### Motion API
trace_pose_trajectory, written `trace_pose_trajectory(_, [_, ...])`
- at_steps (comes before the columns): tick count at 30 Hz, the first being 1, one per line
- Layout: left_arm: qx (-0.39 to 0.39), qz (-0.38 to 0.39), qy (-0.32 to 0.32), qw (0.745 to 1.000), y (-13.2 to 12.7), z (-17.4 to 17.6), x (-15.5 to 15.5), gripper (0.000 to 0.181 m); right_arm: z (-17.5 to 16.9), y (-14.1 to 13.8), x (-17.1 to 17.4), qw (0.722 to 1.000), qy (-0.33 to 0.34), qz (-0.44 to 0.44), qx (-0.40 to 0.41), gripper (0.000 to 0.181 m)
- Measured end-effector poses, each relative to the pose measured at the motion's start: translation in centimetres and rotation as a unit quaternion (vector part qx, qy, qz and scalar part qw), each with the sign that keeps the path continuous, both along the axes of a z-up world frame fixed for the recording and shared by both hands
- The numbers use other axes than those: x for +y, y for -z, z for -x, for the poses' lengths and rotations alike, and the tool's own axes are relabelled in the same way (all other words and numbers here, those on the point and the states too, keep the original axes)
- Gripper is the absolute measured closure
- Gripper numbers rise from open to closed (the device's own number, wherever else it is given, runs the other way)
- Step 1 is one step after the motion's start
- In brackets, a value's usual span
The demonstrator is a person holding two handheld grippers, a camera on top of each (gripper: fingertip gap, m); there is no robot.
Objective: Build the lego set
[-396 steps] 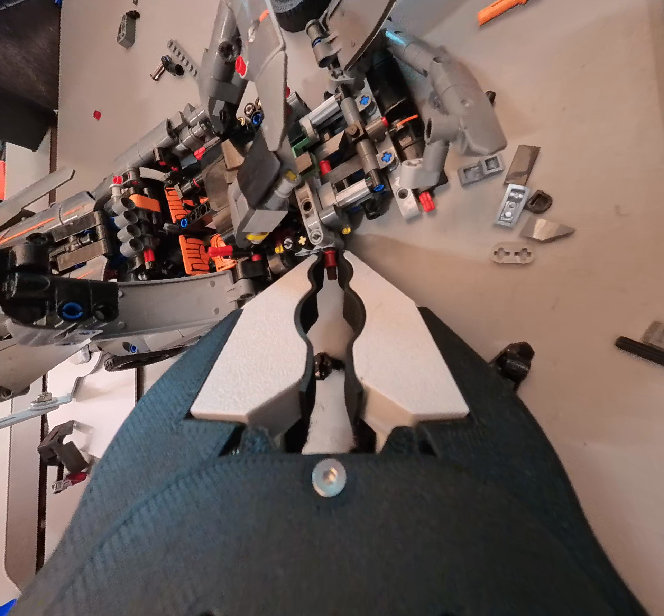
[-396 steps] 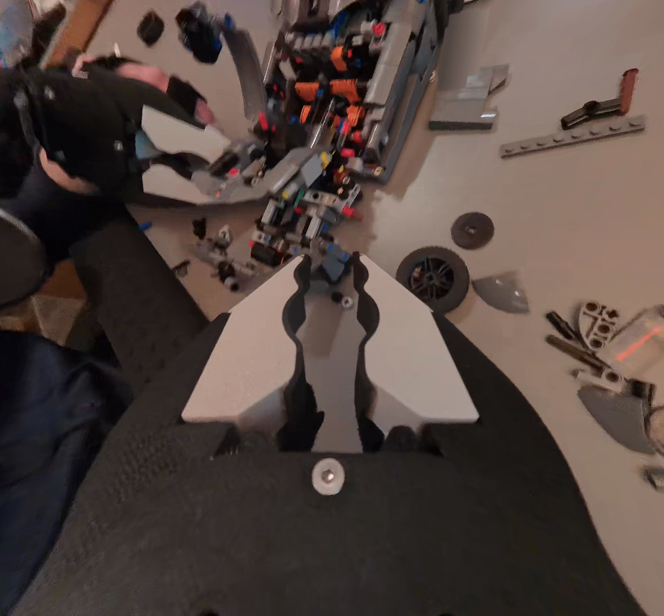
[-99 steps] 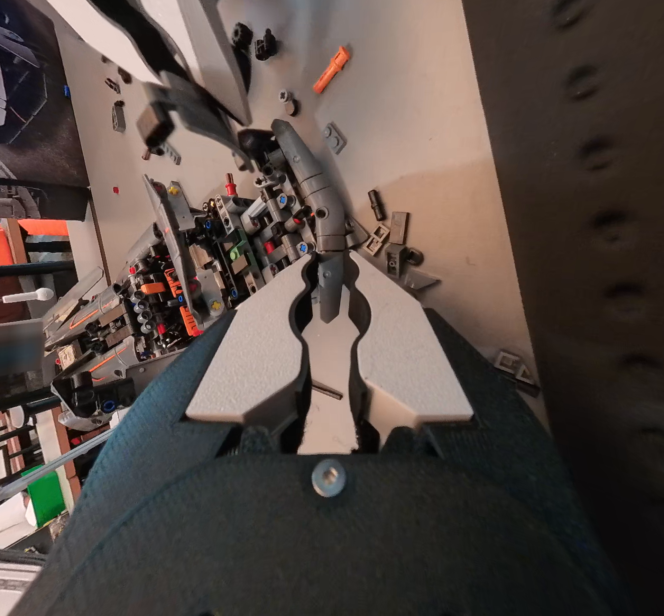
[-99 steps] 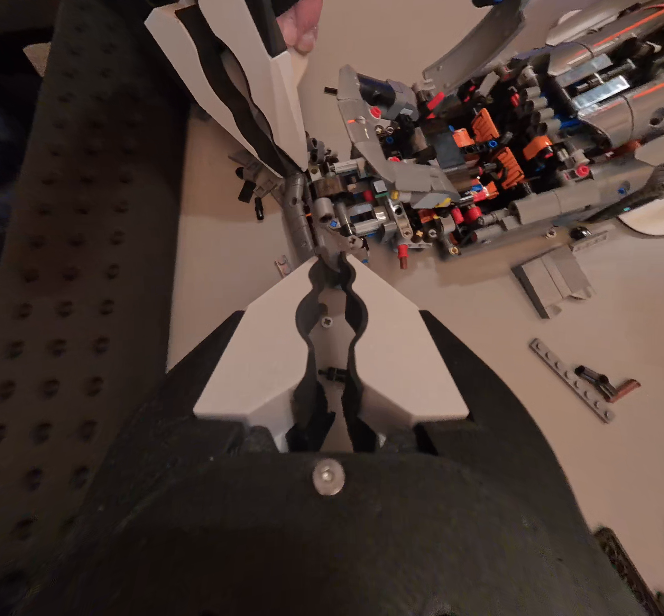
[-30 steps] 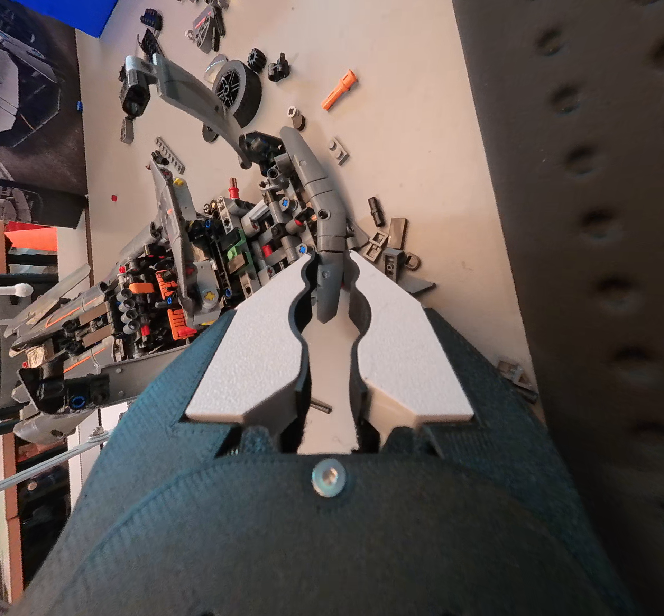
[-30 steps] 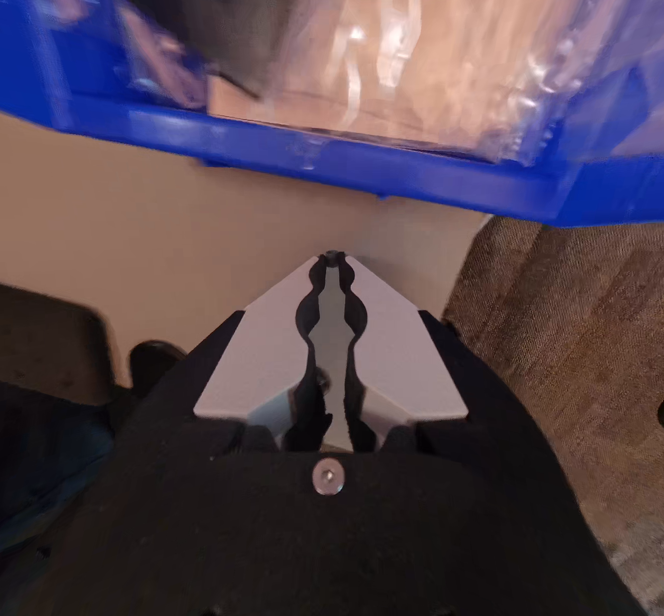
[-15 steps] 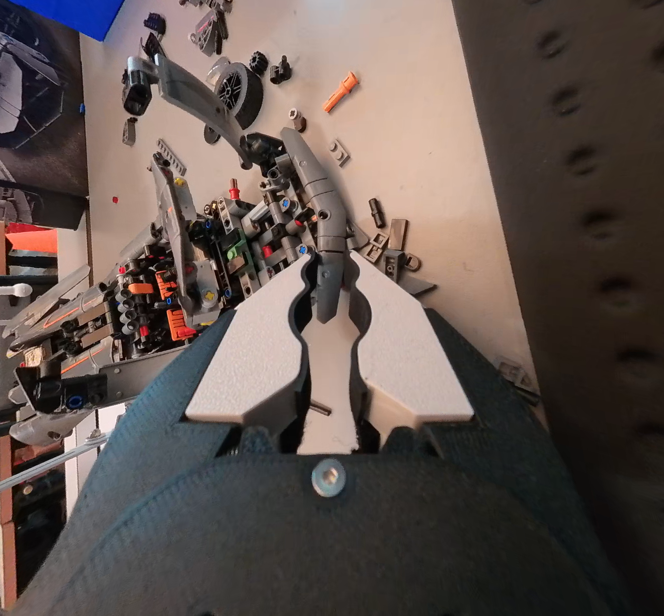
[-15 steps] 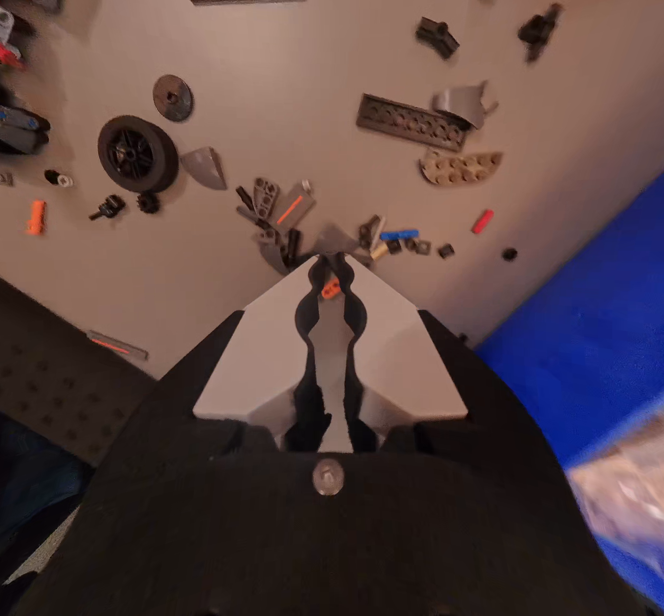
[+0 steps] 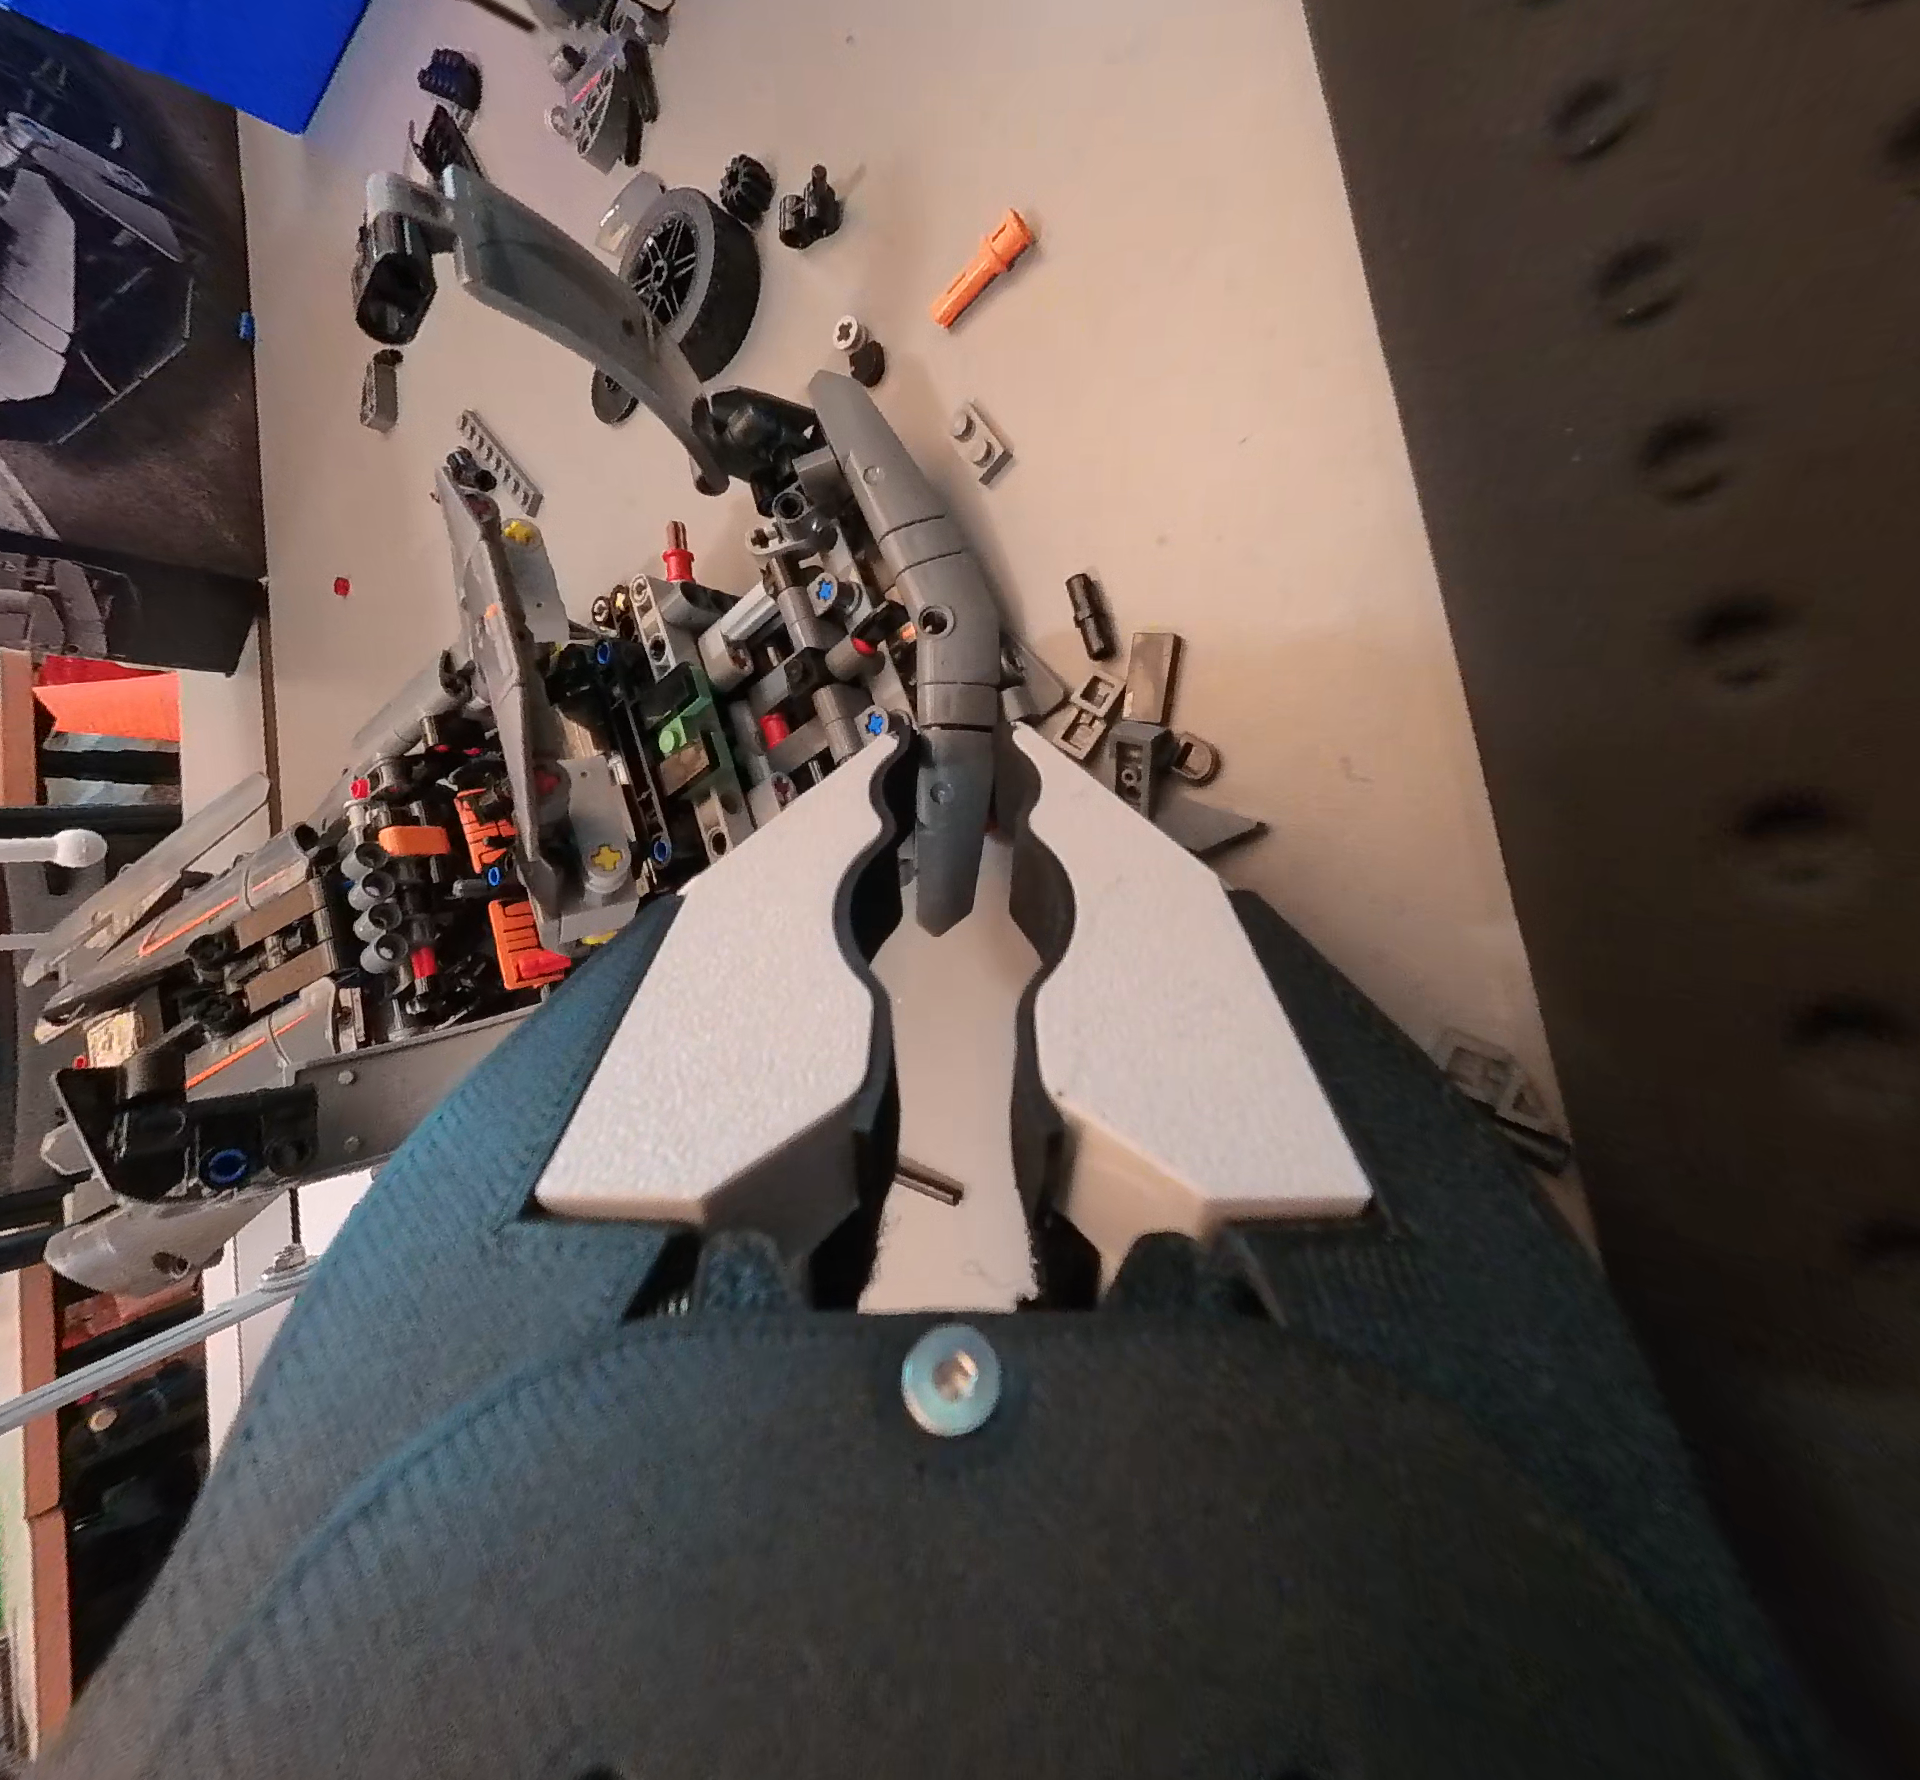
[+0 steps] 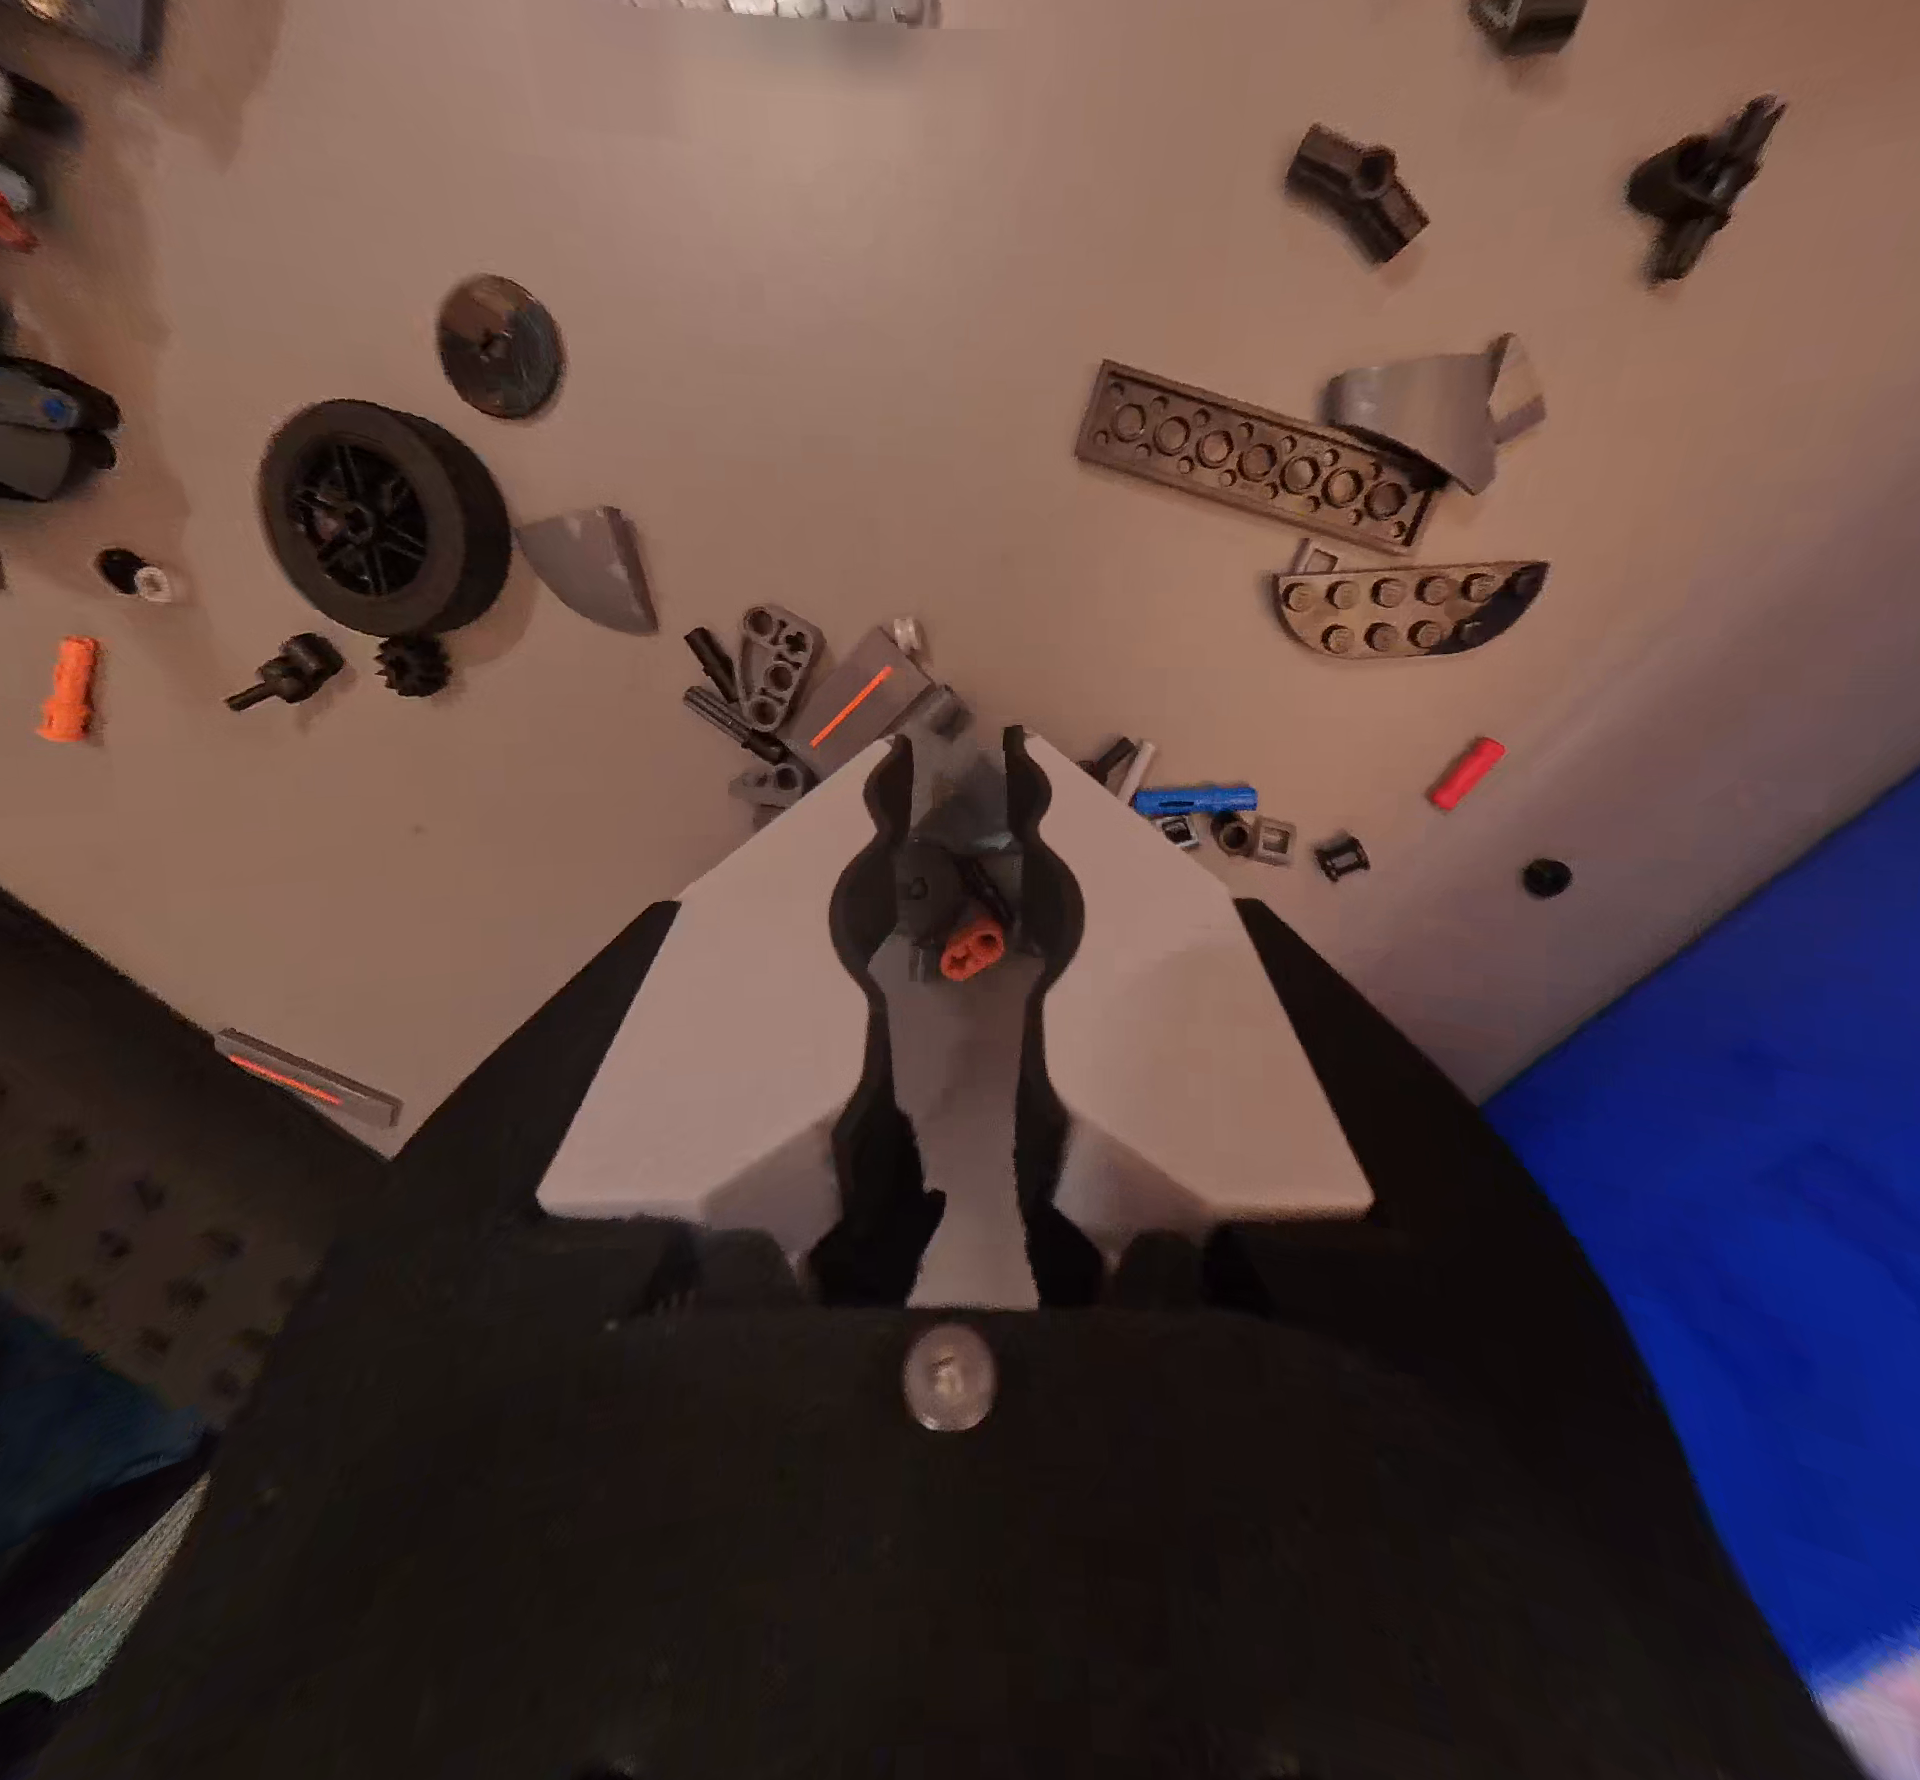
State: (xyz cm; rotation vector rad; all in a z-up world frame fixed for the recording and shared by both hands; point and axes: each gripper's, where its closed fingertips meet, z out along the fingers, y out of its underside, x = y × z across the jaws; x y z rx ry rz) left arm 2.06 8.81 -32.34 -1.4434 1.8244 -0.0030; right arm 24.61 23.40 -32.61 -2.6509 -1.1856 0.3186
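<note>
The left gripper pinches the grey fender at the car's end, likely steadying it for the next part. The right gripper hangs narrowly parted over a small heap; one orange connector lies between its fingers, seemingly the pick. Left of them lie one wheel, one disc and one orange pin.

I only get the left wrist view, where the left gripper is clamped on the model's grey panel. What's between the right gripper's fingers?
Observer: The right gripper hovers with its jaws apart, and a small orange-red connector shows loose in the gap.
Operator: Is there a blue pin within easy reach?
Observer: Yes, a blue pin lies on the table just right of the fingertips.
</note>
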Motion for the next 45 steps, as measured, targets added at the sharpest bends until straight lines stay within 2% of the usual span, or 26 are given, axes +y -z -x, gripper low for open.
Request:
trace_pose_trajectory(4, [-0.001,0.000,0.001,1.000,0.0,0.0,0.0,0.168,2.3,-3.6,-1.7,0.998,-0.028,-0.043,0.048,0.165])
trace_pose_trajectory(6, [0.000,0.002,0.002,1.000,0.1,0.0,0.0,0.167,4.9,-5.1,-3.8,0.993,-0.066,-0.052,0.089,0.160])
trace_pose_trajectory(9, [0.009,-0.004,-0.002,1.000,0.4,0.2,0.2,0.166,8.3,-5.9,-7.1,0.981,-0.132,-0.067,0.123,0.158])
trace_pose_trajectory(13, [0.010,-0.009,-0.002,1.000,0.4,0.1,0.2,0.167,12.2,-4.6,-9.6,0.969,-0.180,-0.071,0.155,0.156])
trace_pose_trajectory(18, [-0.012,-0.011,0.001,1.000,-0.3,-0.2,0.1,0.164,14.4,-1.1,-10.3,0.969,-0.197,-0.045,0.143,0.152])
trace_pose_trajectory(21, [-0.034,0.001,-0.012,0.999,-0.7,-0.4,0.4,0.153,15.2,-0.8,-9.8,0.966,-0.198,-0.062,0.152,0.150])
trace_pose_trajectory(25, [-0.036,0.006,-0.023,0.999,-0.5,-0.4,0.8,0.148,15.9,-0.7,-9.6,0.963,-0.202,-0.064,0.167,0.152])
trace_pose_trajectory(30, [-0.024,0.013,-0.035,0.999,0.2,-0.3,1.2,0.150,16.0,-0.6,-10.0,0.959,-0.207,-0.061,0.184,0.169])
trace_pose_trajectory(35, [-0.027,0.021,-0.037,0.999,0.3,-0.3,1.2,0.150,15.8,-0.4,-10.2,0.959,-0.187,-0.034,0.208,0.175])
trace_pose_trajectory(42, [-0.028,0.020,-0.035,0.999,0.3,-0.3,1.1,0.150,15.7,-0.5,-10.3,0.957,-0.185,-0.044,0.220,0.174])
trace_pose_trajectory(45, [-0.028,0.016,-0.032,0.999,0.3,-0.3,1.1,0.150,15.9,-1.2,-10.1,0.953,-0.197,-0.070,0.220,0.159])
